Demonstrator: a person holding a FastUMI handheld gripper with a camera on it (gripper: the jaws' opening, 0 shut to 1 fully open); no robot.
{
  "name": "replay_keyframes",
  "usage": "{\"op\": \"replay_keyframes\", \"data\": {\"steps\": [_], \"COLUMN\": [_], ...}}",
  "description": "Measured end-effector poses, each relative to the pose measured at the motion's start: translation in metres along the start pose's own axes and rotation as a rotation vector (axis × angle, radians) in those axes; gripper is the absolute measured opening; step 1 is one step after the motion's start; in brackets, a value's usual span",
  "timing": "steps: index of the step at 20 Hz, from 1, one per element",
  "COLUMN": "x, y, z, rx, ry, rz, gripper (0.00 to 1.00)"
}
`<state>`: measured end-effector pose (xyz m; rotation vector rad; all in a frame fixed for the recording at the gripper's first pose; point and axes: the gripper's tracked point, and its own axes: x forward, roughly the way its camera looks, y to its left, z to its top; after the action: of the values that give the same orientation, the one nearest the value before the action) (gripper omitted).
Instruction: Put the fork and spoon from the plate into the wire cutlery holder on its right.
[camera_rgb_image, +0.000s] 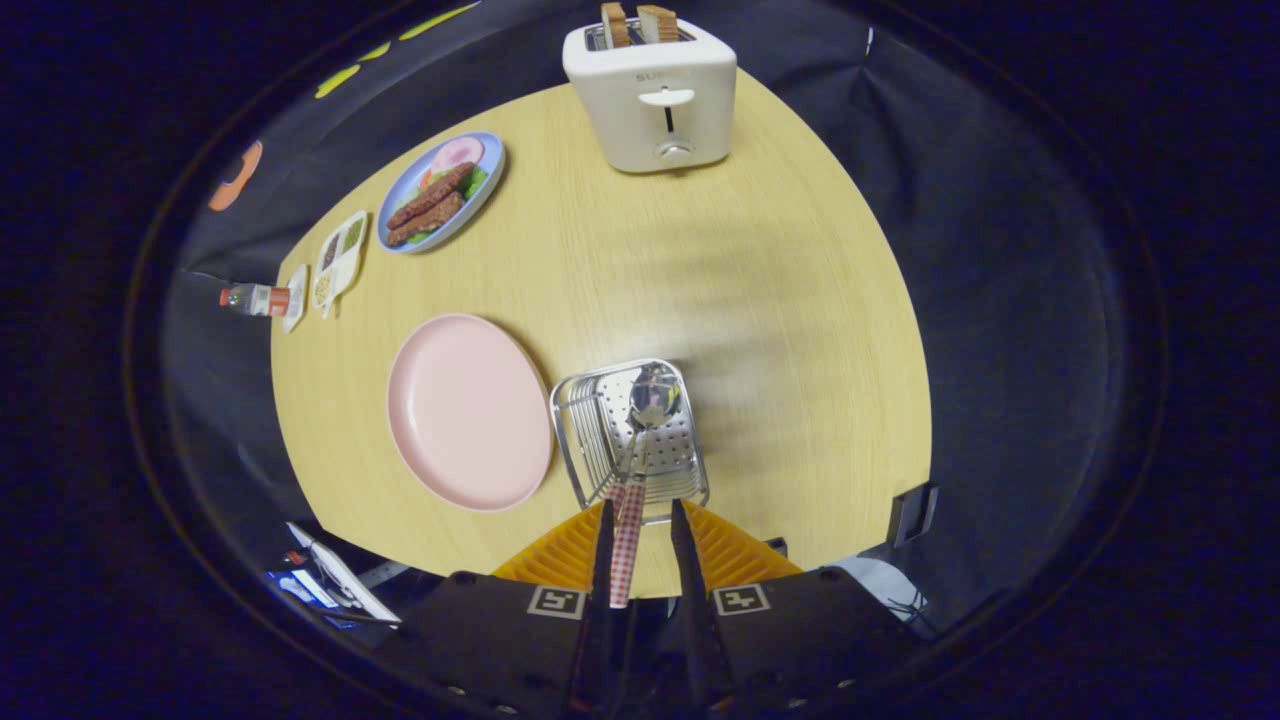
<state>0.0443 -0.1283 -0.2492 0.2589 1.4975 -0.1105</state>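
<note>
A: Where do we stand with the spoon (640, 440)?

B: We have it by its checked handle, low in the frame at centre. The gripper (640, 520) has a gap between its fingers; the handle lies against the left finger, and the right finger looks clear of it. We cannot tell whether it is truly pinched or only resting there.

A: And the bowl end?

B: It points straight away from us, up the frame, and sits over the wire cutlery holder (628, 435) just ahead of the fingertips. The spoon's long axis runs in line with the fingers, the handle toward us.

A: So the holder is directly ahead?

B: Yes, a touch above the fingertips in the frame, with the pink plate (465, 410) just to its left, bare. We cannot make out a fork in the holder through the wires.

A: Next?

B: We judge the spoon only needs letting go, so that it settles along that same axis inside the basket.
</note>
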Motion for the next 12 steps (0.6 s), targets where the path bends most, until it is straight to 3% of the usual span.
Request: {"op": "replay_keyframes", "data": {"steps": [5, 7, 12], "x": [-0.031, -0.053, -0.103], "y": [0.01, 0.02, 0.057], "z": [0.034, 0.047, 0.053], "rx": [-0.081, -0.11, -0.191], "ry": [-0.248, -0.373, -0.66], "rz": [0.03, 0.059, 0.127], "gripper": [0.74, 0.81, 0.86]}}
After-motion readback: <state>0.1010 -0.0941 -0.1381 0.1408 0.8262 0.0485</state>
